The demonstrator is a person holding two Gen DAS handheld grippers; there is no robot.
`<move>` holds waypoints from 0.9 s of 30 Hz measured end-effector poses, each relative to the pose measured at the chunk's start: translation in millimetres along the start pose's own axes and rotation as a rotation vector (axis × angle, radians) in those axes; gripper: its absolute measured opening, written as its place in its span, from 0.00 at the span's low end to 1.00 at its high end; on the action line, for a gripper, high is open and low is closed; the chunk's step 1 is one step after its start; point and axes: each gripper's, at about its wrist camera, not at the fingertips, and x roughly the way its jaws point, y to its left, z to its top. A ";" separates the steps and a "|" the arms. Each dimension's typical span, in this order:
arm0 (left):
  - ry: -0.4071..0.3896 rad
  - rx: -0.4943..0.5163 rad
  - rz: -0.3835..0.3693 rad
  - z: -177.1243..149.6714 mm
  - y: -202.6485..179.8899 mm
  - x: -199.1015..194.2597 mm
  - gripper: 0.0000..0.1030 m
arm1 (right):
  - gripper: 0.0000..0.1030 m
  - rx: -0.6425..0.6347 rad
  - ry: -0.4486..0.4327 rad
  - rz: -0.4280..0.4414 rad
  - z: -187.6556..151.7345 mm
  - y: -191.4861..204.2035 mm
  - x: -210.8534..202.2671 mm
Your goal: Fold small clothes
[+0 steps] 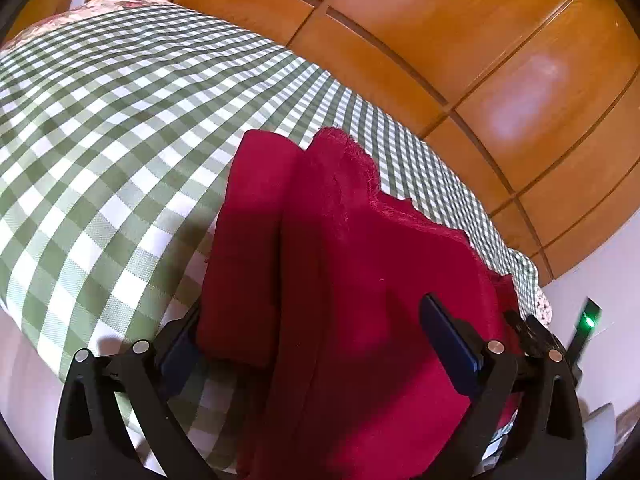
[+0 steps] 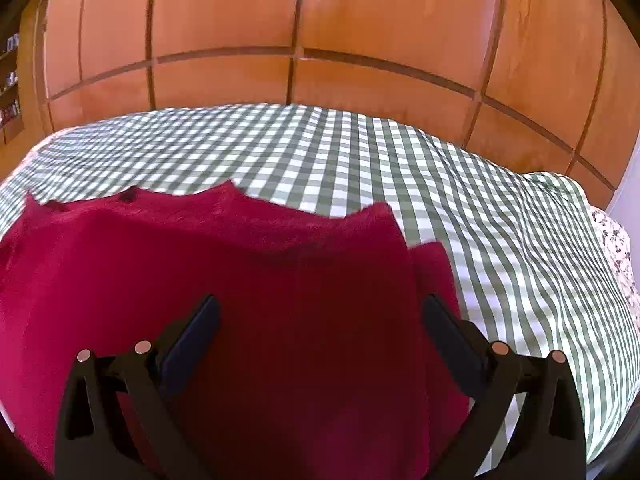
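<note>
**No readable text in either view**

I checked both wrist feeds and can't read any lettering, brand, number or sign. The shelf [image 2: 10, 80] at the far left edge of the right wrist view holds small items, too blurred and tiny for me to make out any labels.

bed: covered by a green-and-white checked cotton bedspread [image 2: 400, 168], a bit rumpled toward 3 o'clock in the right wrist view
on it: a fuzzy dark red knit garment [image 2: 224, 264], lying directly on the checks, filling 6 to 9 o'clock
edge: flowery white fabric [image 2: 620, 256] peeking out at 3 o'clock
</note>
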 end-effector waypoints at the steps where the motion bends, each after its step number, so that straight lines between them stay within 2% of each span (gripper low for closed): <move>1: -0.004 0.008 0.004 -1.2 -1.2 -1.1 0.96 | 0.98 -0.003 -0.014 0.008 -5.8 3.5 -9.3; 5: -0.012 0.064 0.043 -7.0 -5.2 2.4 0.96 | 0.98 -0.018 -0.030 0.027 -20.2 13.2 -27.4; 10: -0.017 0.129 0.062 -10.4 -6.5 6.4 0.96 | 0.98 -0.085 -0.008 0.000 -37.8 30.8 -24.6; 12: -0.029 0.096 0.023 -10.0 1.1 5.8 0.96 | 0.98 -0.118 -0.003 -0.025 -47.1 37.4 -17.0; 17: -0.082 -0.052 -0.068 -8.1 18.0 2.4 0.96 | 0.98 -0.088 -0.044 -0.027 -54.5 37.0 -14.8; 22: -0.087 -0.082 -0.102 -7.5 19.2 1.4 0.96 | 0.98 -0.062 -0.061 -0.003 -57.8 33.1 -14.4; 25: -0.091 -0.124 -0.115 -6.9 22.8 0.5 0.90 | 0.98 -0.034 -0.065 0.014 -58.7 29.4 -13.9; 27: -0.088 -0.159 -0.100 -6.4 25.3 0.1 0.81 | 0.98 -0.020 -0.067 0.022 -58.9 28.0 -13.3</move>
